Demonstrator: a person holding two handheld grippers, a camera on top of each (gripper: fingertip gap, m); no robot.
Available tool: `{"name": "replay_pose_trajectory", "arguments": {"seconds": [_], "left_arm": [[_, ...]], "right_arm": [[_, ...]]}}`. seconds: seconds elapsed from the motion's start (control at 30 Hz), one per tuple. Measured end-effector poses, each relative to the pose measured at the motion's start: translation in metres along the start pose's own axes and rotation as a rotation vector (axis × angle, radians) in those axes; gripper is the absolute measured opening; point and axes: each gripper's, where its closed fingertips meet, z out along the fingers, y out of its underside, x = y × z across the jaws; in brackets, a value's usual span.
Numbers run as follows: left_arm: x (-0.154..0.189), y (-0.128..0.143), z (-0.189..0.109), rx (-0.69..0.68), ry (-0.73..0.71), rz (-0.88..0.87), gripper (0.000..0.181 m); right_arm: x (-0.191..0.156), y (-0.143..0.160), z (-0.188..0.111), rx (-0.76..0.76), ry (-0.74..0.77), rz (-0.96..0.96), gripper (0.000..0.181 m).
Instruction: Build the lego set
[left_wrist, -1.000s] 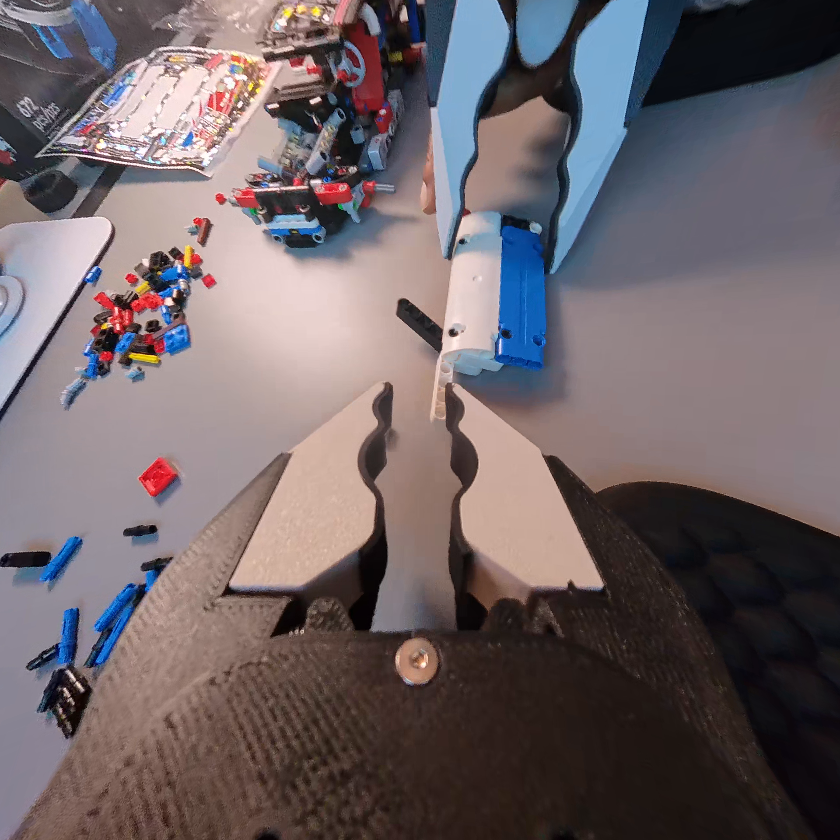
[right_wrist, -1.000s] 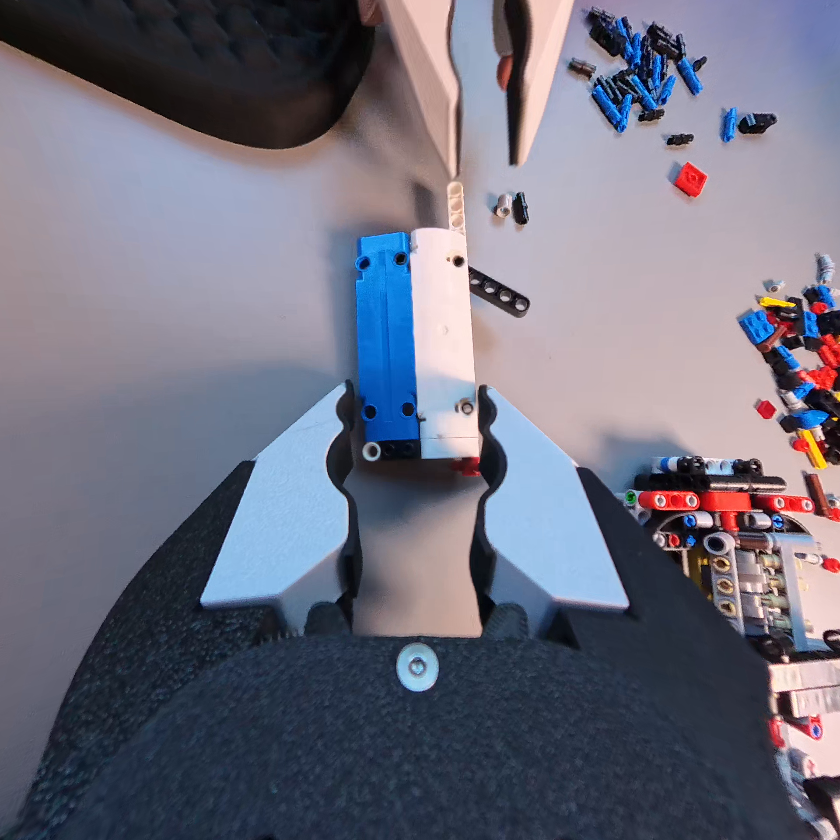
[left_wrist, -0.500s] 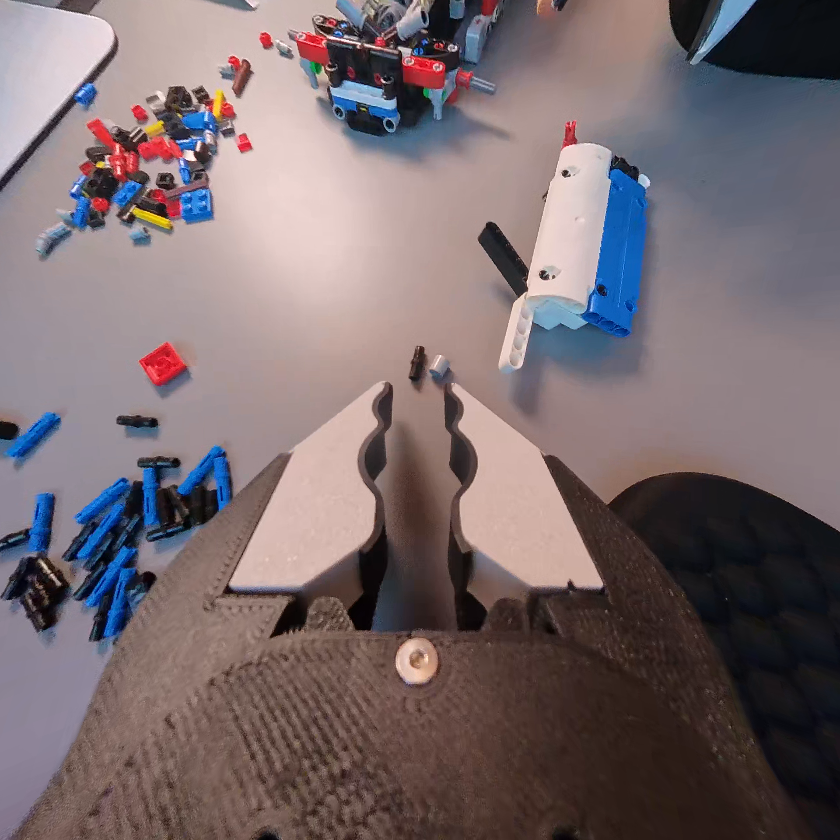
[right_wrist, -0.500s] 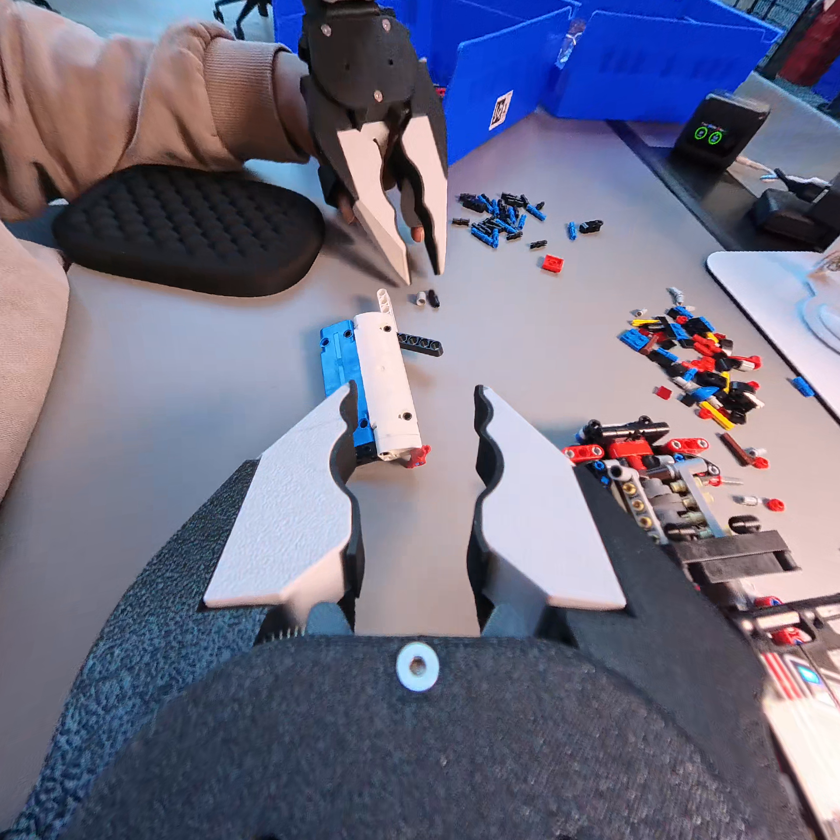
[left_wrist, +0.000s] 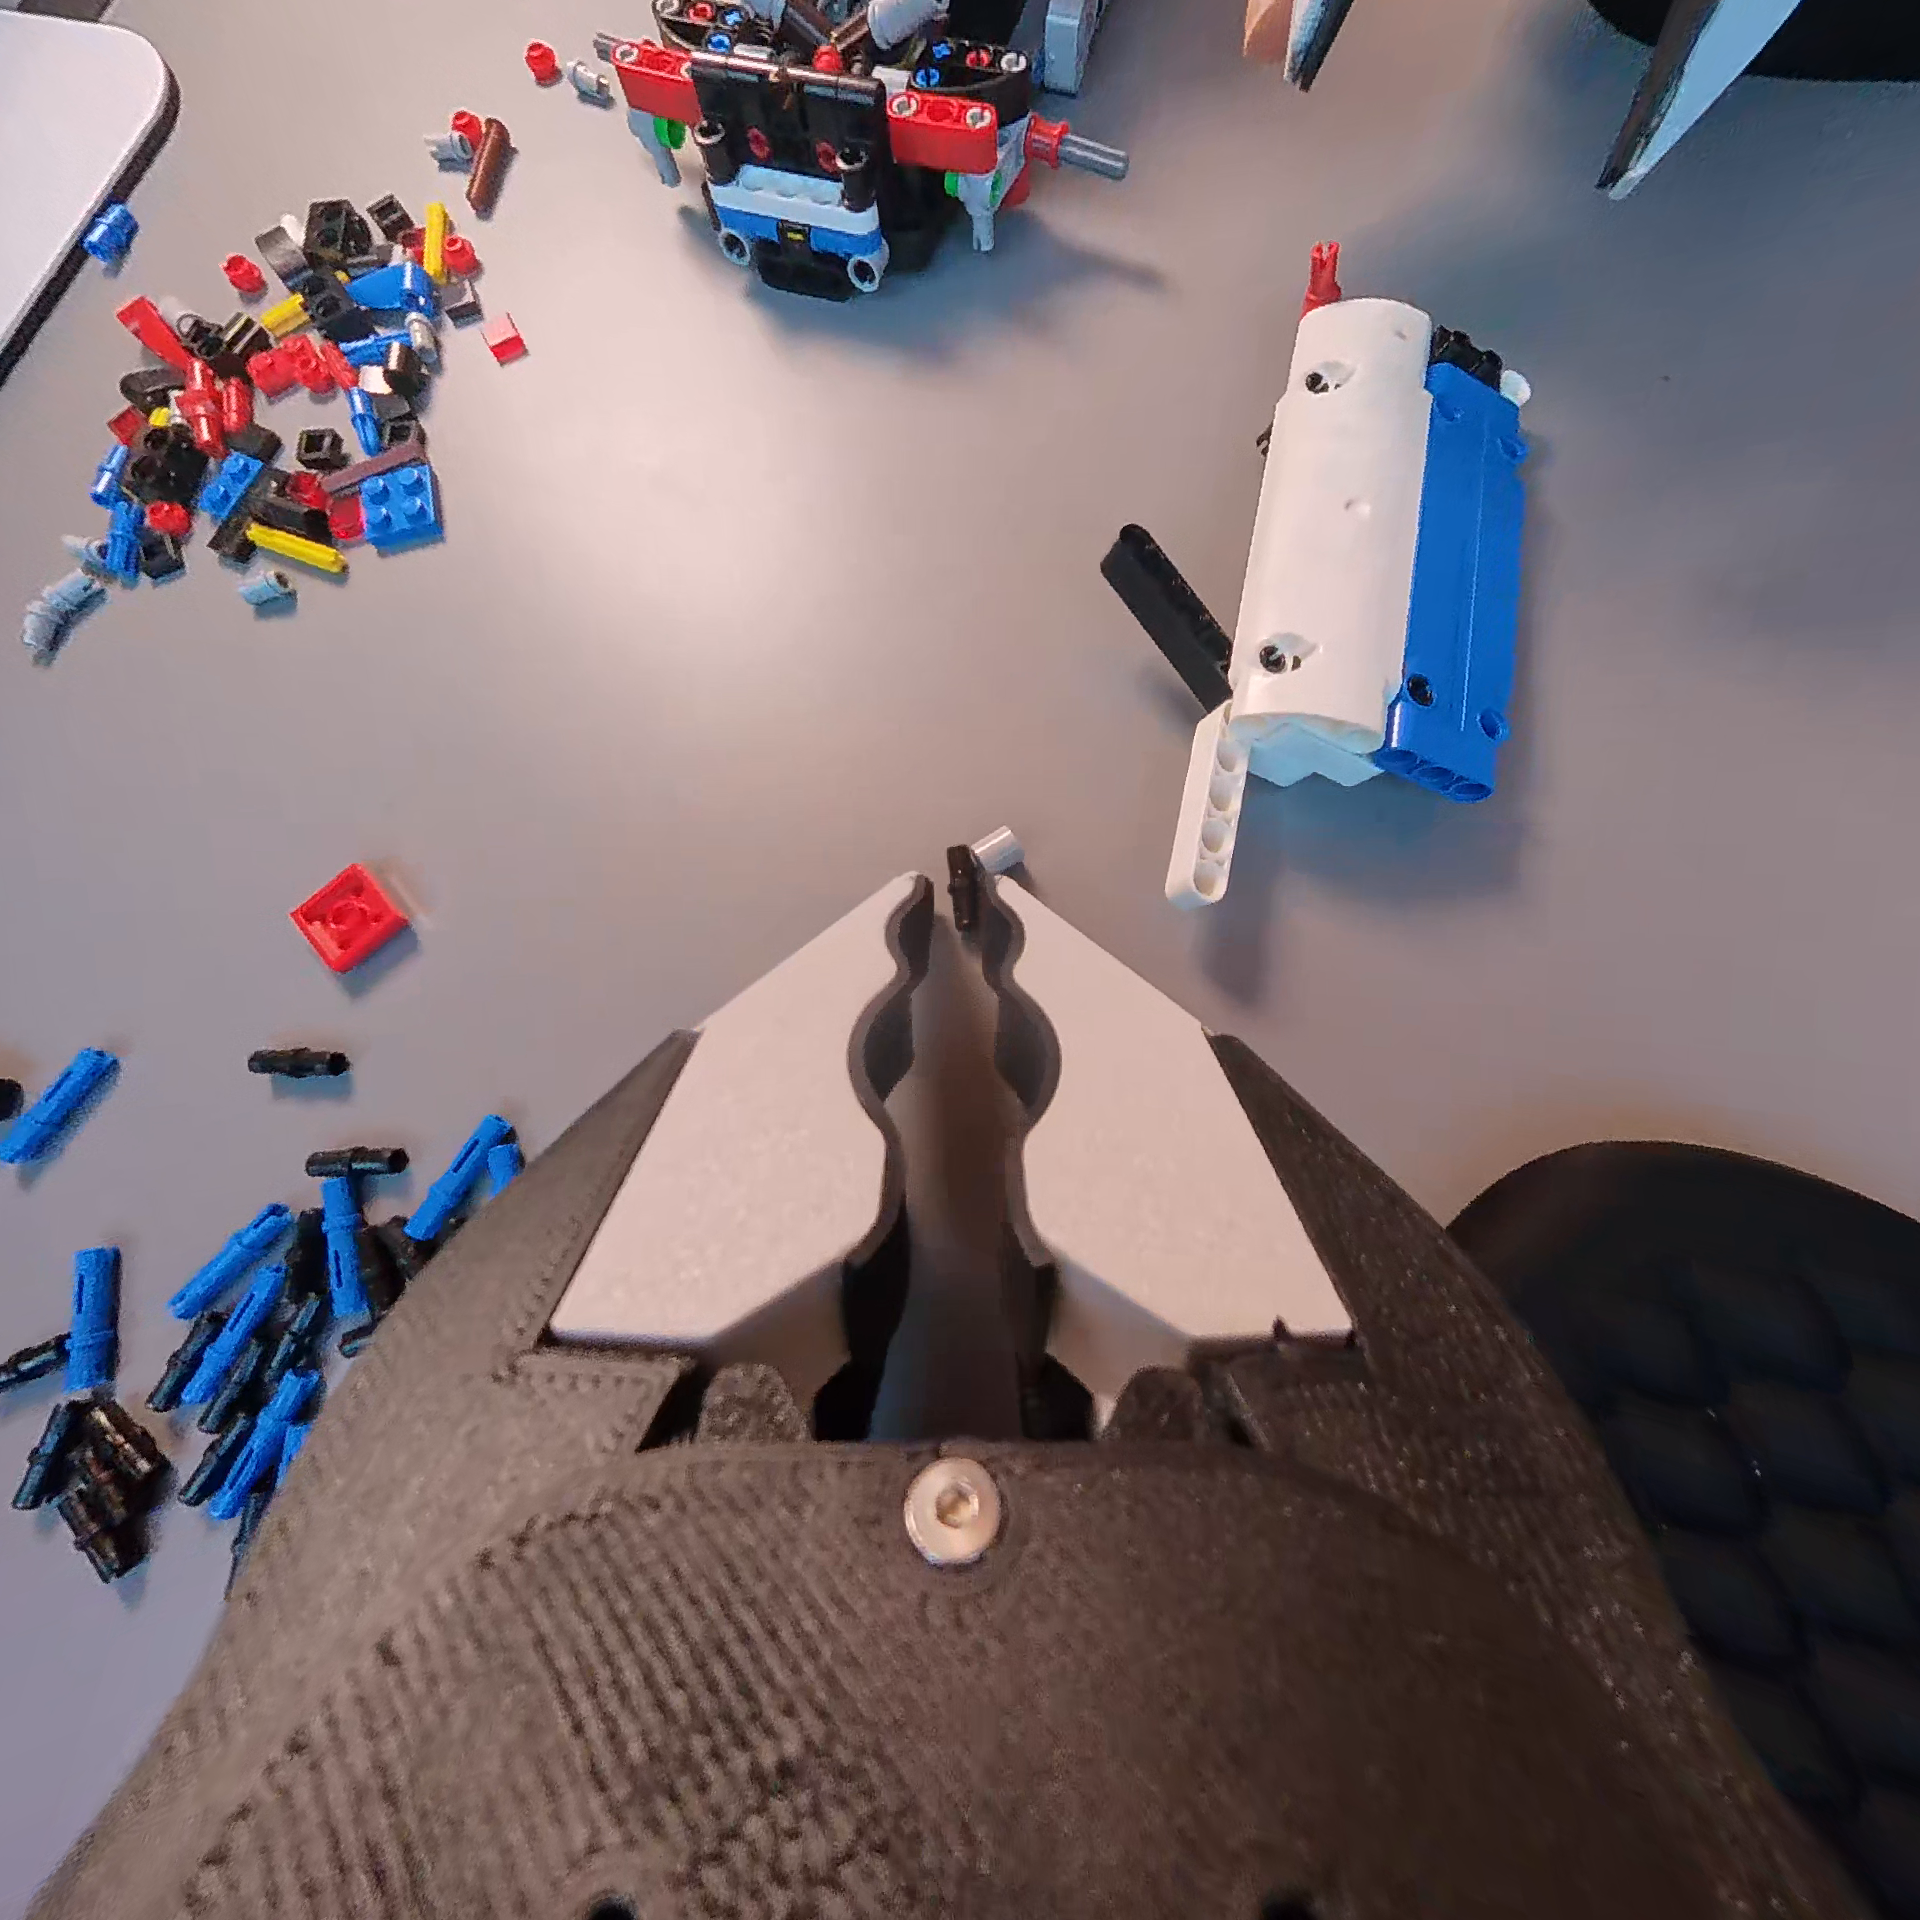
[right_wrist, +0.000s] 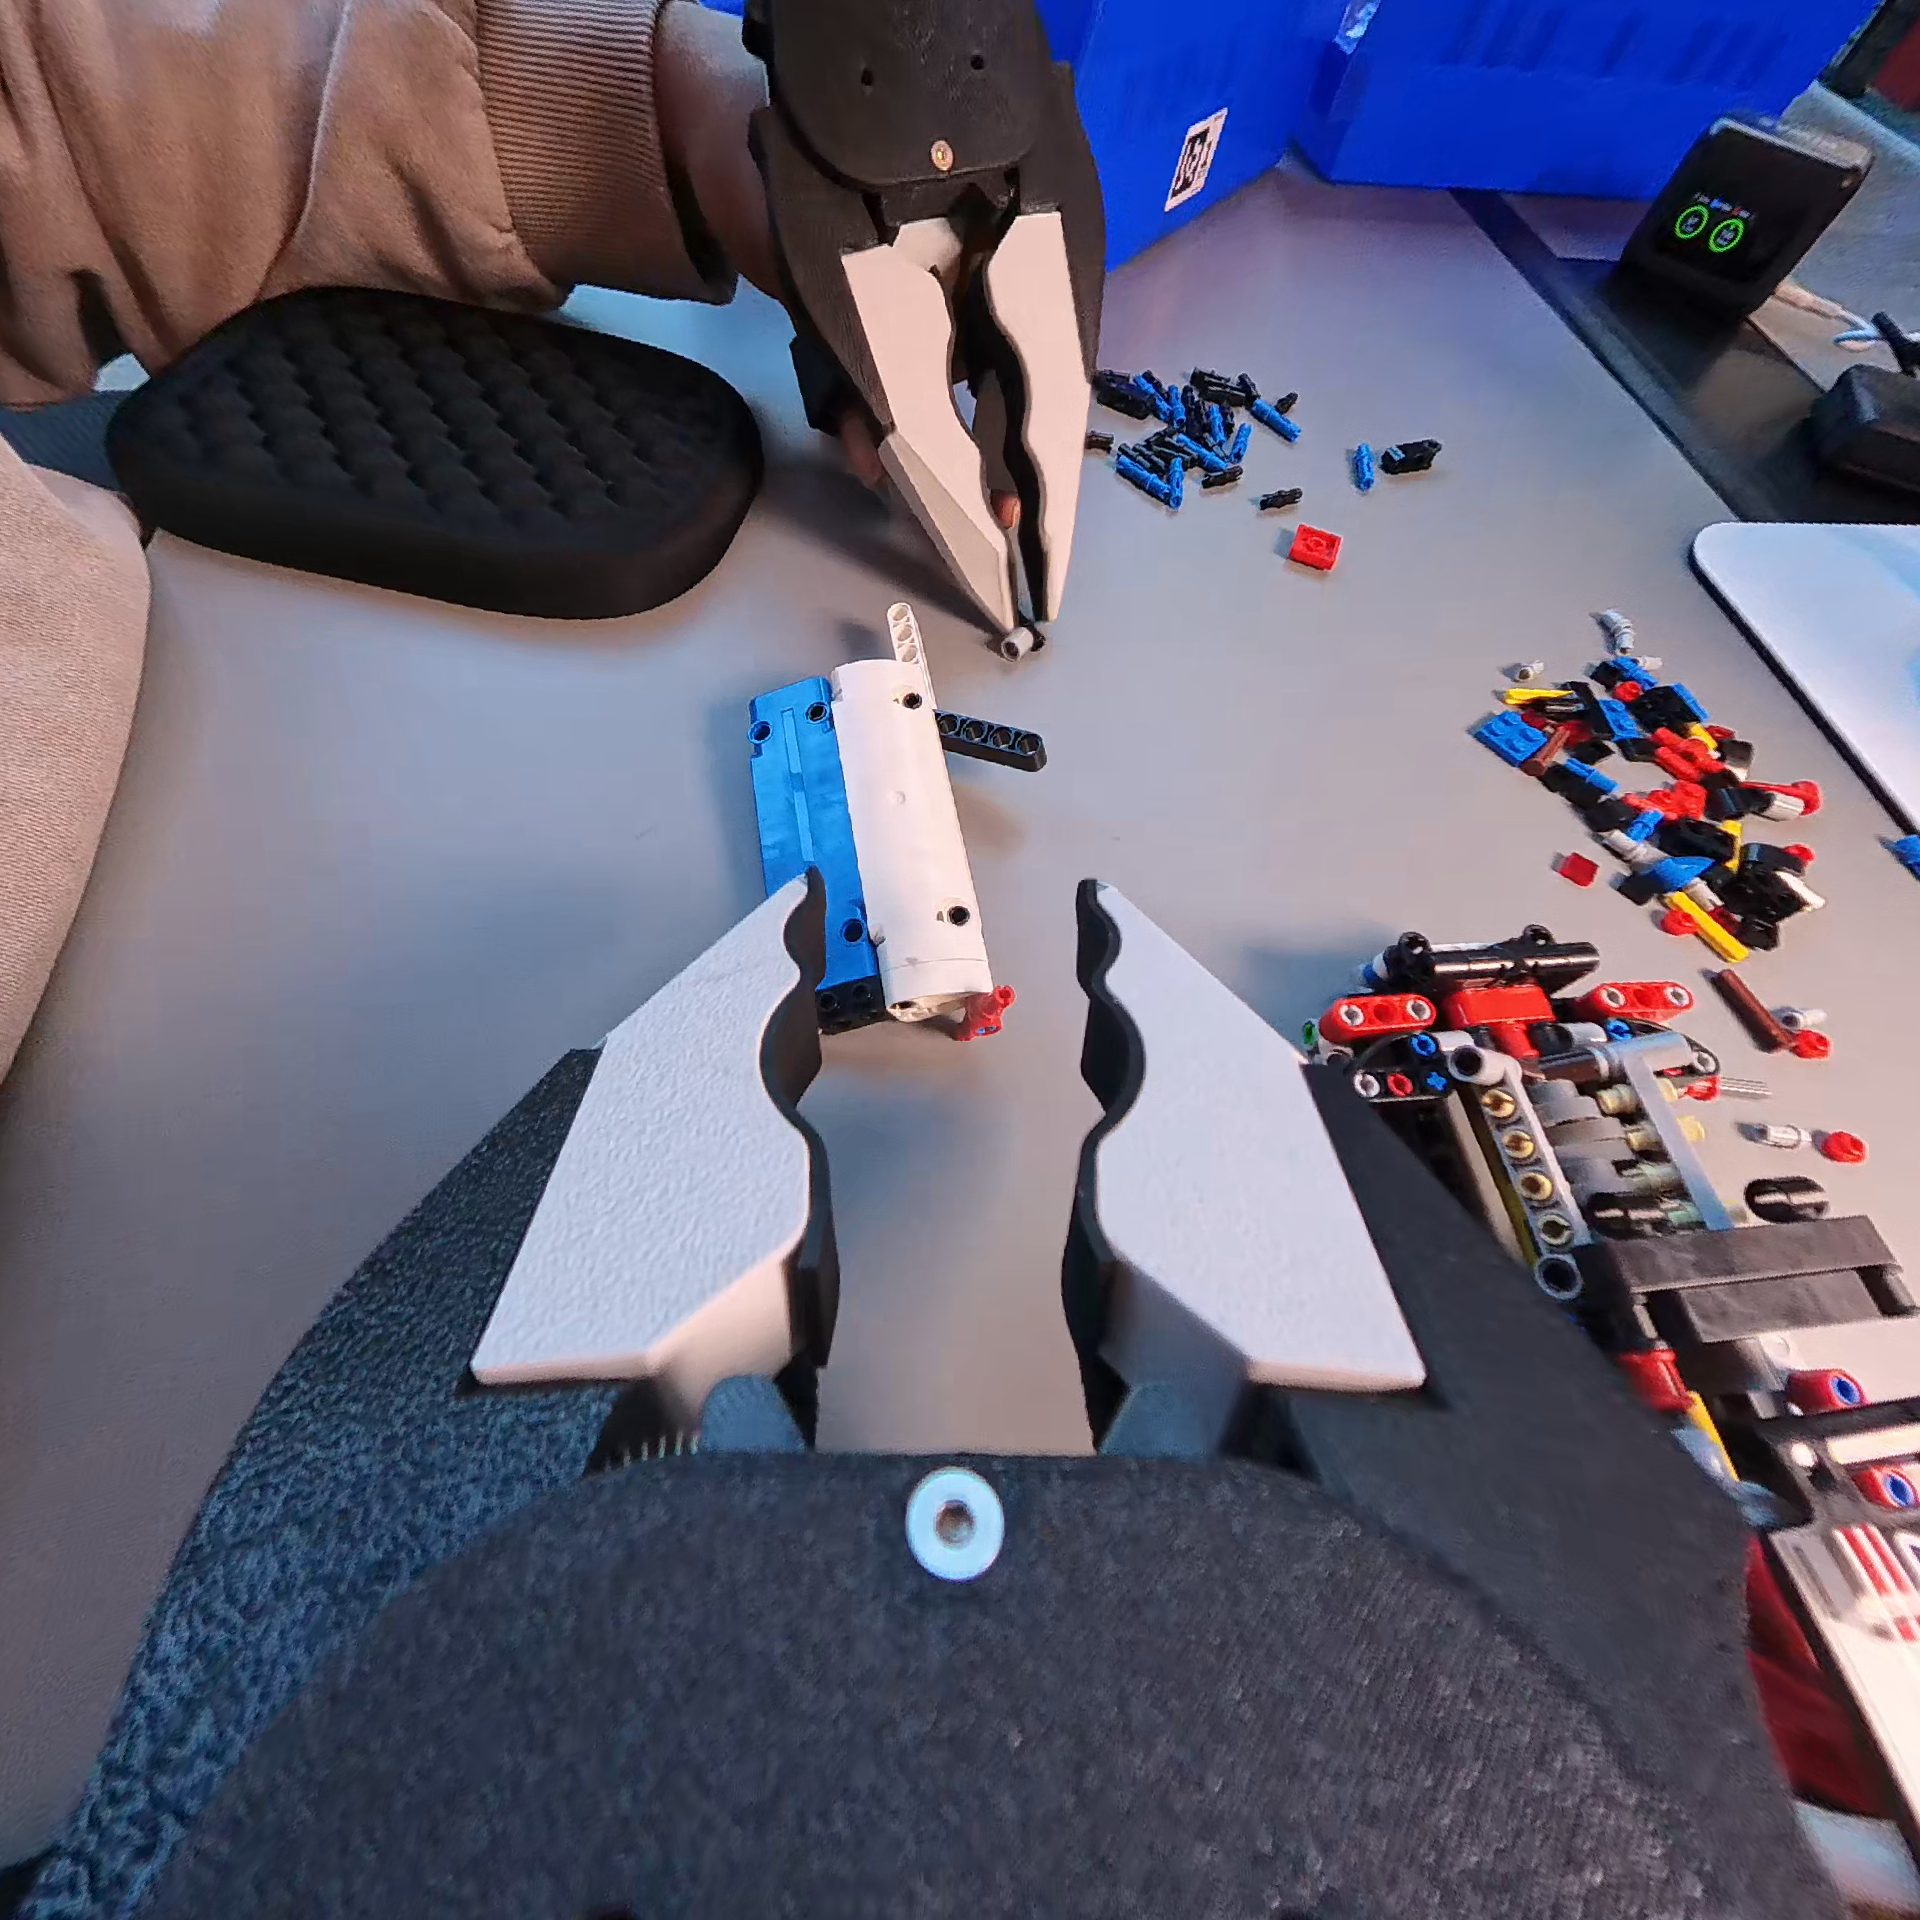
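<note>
1. My grey surface (left_wrist: 727, 644) carries everything here.
2. A white-and-blue panel assembly (left_wrist: 1382, 582) lies flat, a black beam (left_wrist: 1169, 613) sticking out from under it.
3. A small black pin (left_wrist: 964, 885) and grey bush (left_wrist: 1000, 847) lie just beside it.
4. A red square plate (left_wrist: 348, 916) sits alone.
5. Blue and black pins (left_wrist: 249, 1309) lie scattered in one heap; mixed small parts (left_wrist: 281, 416) in another.
6. The part-built car chassis (left_wrist: 821, 156) stands farther off.
7. A black padded rest (right_wrist: 436, 447) and blue bins (right_wrist: 1558, 94) sit at the edges.
</note>
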Motion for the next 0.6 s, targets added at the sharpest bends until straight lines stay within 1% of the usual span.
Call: {"name": "replay_pose_trajectory", "arguments": {"seconds": [0.07,0.3,0.37,0.43,0.5,0.53,0.6], "left_arm": [[0.000,0.000,0.001,-0.007,-0.007,0.007,0.003],[-0.003,0.001,-0.002,-0.011,-0.041,0.019,0.002],[-0.005,-0.001,-0.005,0.017,-0.052,0.013,0.002],[-0.009,-0.011,-0.014,0.082,-0.074,0.002,0.003],[-0.009,-0.029,-0.027,0.200,-0.087,-0.005,0.003],[-0.004,-0.042,-0.034,0.284,-0.065,-0.001,0.003],[0.020,-0.071,-0.050,0.487,0.037,0.023,0.002]], "right_arm": [[0.000,0.001,0.001,-0.001,0.000,0.003,0.046],[0.001,-0.001,0.001,0.009,0.012,0.007,0.045],[0.002,-0.002,0.000,0.014,0.022,0.009,0.044],[0.004,-0.004,-0.001,0.024,0.035,0.010,0.042],[0.006,-0.008,-0.003,0.046,0.049,0.014,0.040],[0.006,-0.011,-0.003,0.061,0.052,0.016,0.037],[0.004,-0.019,-0.003,0.102,0.052,0.020,0.031]]}}
